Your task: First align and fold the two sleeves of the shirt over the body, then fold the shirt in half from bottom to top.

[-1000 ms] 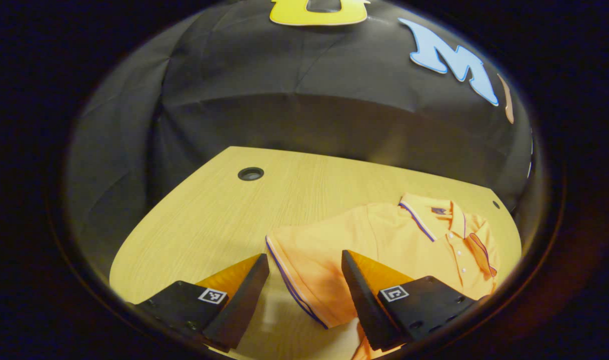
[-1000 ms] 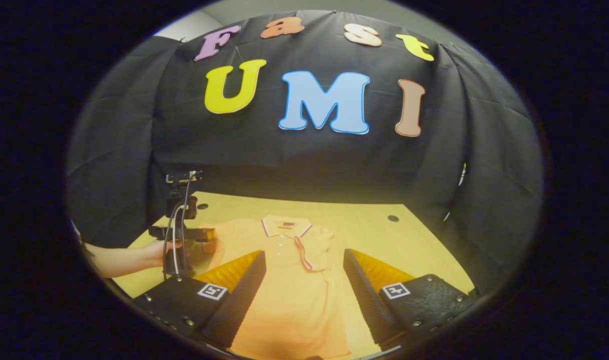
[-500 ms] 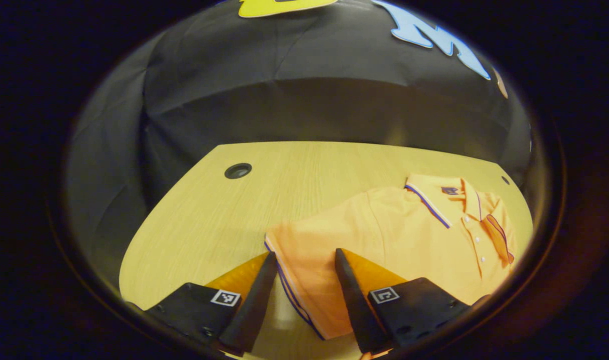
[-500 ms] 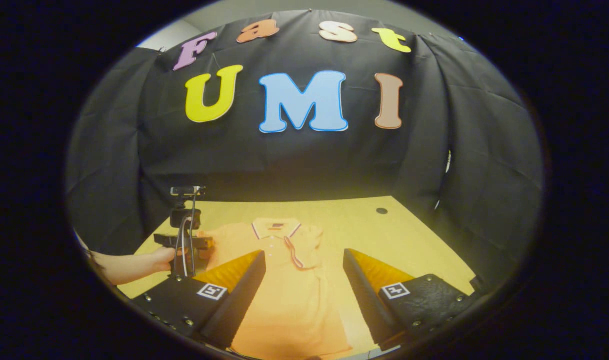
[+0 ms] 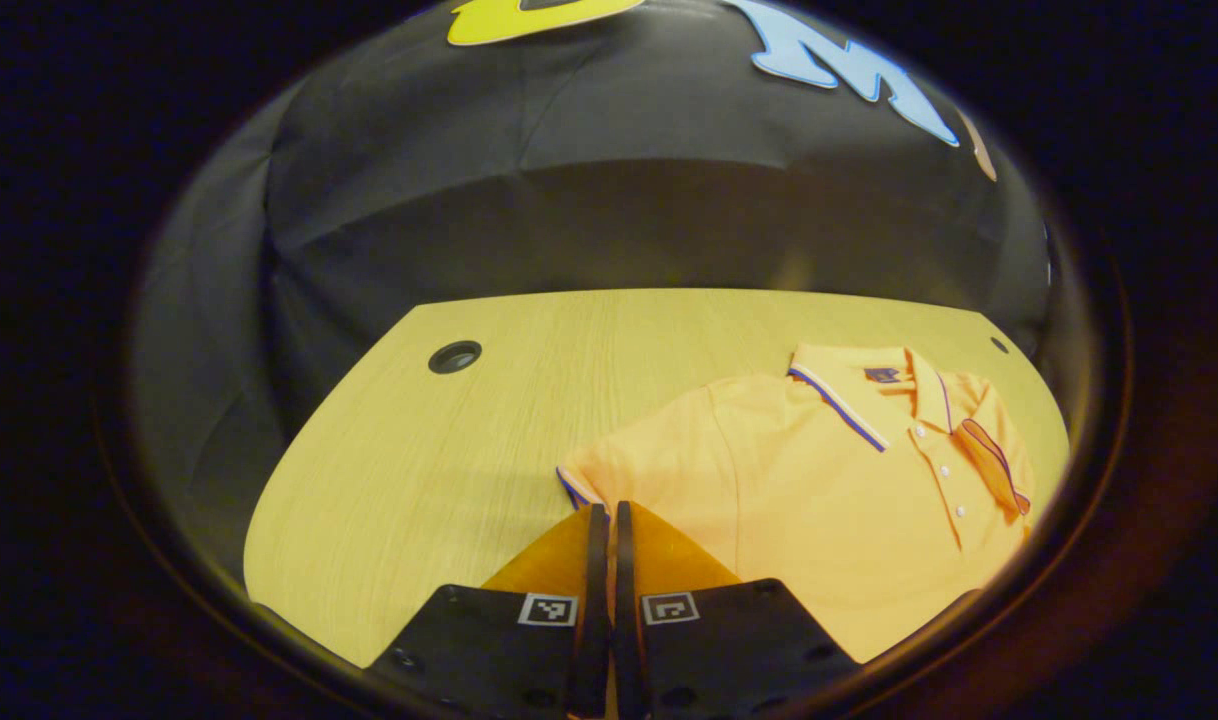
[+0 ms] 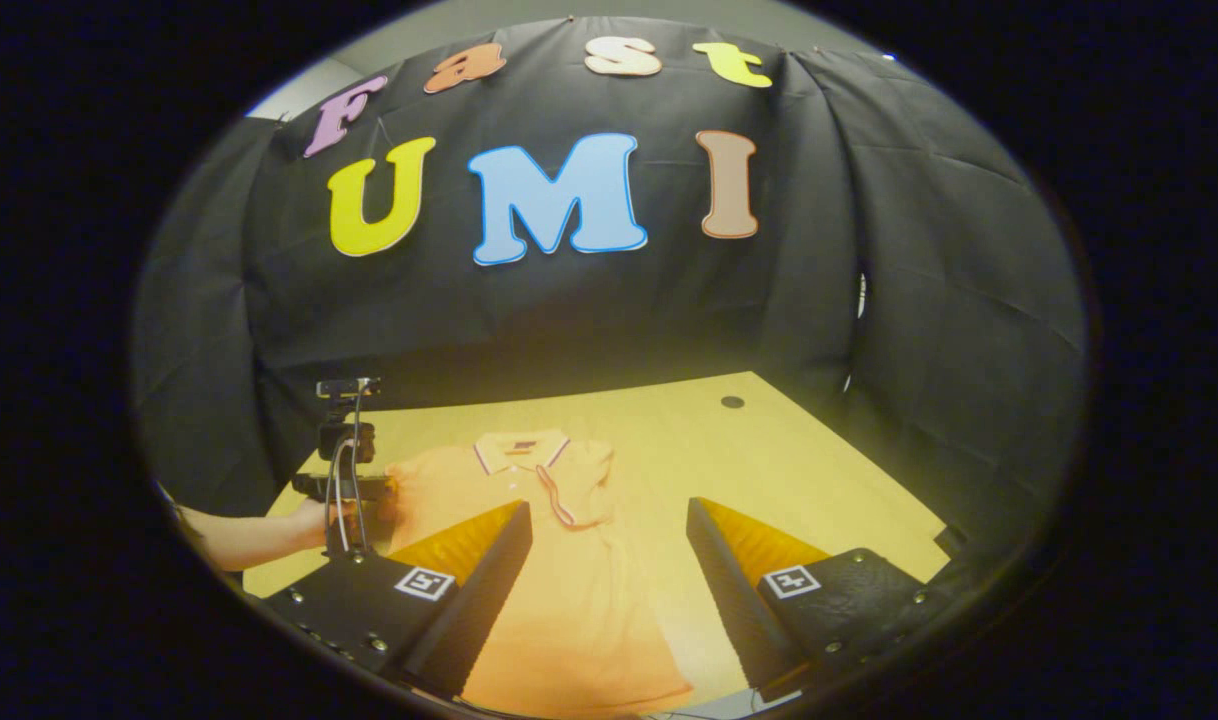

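Observation:
An orange polo shirt [image 5: 829, 470] lies flat on the wooden table [image 5: 439, 460], collar away from me. Its right sleeve [image 5: 989, 455] is folded over the chest. My left gripper [image 5: 604, 515] is shut on the hem of the left sleeve [image 5: 639, 465], which bunches at the fingertips. In the right gripper view the shirt [image 6: 579, 600] runs under my right gripper [image 6: 607, 503], which hovers open over the lower body with nothing between its fingers. There the left gripper [image 6: 374, 488] sits at the shirt's left shoulder, held by a hand [image 6: 309, 515].
Round cable holes sit in the table at the far left [image 5: 455, 356] and far right [image 6: 732, 402]. The black cloth wall [image 6: 569, 310] closes in the table's back and sides. Bare wood stretches left of the shirt [image 5: 389, 480].
My left gripper's fingers closed from wide open onto the left sleeve hem. The right gripper's view swung a little to the right; it stays open.

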The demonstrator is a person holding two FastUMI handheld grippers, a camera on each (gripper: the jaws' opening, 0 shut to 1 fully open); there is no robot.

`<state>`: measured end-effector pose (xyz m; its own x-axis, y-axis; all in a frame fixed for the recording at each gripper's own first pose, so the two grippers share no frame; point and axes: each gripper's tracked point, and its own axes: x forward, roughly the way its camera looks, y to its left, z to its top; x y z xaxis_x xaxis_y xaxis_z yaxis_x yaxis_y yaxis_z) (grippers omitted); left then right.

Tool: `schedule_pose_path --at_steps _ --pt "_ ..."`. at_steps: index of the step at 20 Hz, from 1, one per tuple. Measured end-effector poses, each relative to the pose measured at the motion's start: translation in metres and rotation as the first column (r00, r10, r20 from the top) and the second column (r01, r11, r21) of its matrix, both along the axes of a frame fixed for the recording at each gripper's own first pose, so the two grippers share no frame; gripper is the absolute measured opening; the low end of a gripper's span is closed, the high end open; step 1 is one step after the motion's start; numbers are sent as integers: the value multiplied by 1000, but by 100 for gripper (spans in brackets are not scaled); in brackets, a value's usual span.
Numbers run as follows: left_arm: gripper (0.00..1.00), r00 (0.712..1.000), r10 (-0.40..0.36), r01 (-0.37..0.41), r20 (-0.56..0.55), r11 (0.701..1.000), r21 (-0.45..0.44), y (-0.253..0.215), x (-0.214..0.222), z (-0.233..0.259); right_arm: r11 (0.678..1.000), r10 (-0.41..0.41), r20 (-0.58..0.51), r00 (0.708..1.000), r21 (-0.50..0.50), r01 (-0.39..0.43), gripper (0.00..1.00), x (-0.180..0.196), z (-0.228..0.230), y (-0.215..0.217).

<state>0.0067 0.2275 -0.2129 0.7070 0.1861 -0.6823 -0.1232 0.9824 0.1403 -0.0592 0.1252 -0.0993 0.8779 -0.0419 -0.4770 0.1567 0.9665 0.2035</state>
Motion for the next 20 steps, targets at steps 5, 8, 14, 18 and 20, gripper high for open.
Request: schedule_pose_path --at_steps 5,8,14,18,20 --pt "10 996 -56 56 67 998 4 -20 12 25 999 -47 -14 999 18 47 96 -5 -4 -9" --pt "10 991 -108 109 86 994 -13 -42 14 36 997 -75 -14 997 24 76 96 -7 -6 -5" --pt "10 979 -192 196 68 979 -61 -86 14 33 995 -94 -29 995 37 95 96 -13 -11 6" --pt "10 975 -218 220 40 974 -46 -104 13 25 997 -67 -34 997 34 68 96 -18 -13 2" --pt "11 974 -224 225 16 974 -43 -111 11 18 997 -65 -34 997 31 66 96 -23 -13 -5"
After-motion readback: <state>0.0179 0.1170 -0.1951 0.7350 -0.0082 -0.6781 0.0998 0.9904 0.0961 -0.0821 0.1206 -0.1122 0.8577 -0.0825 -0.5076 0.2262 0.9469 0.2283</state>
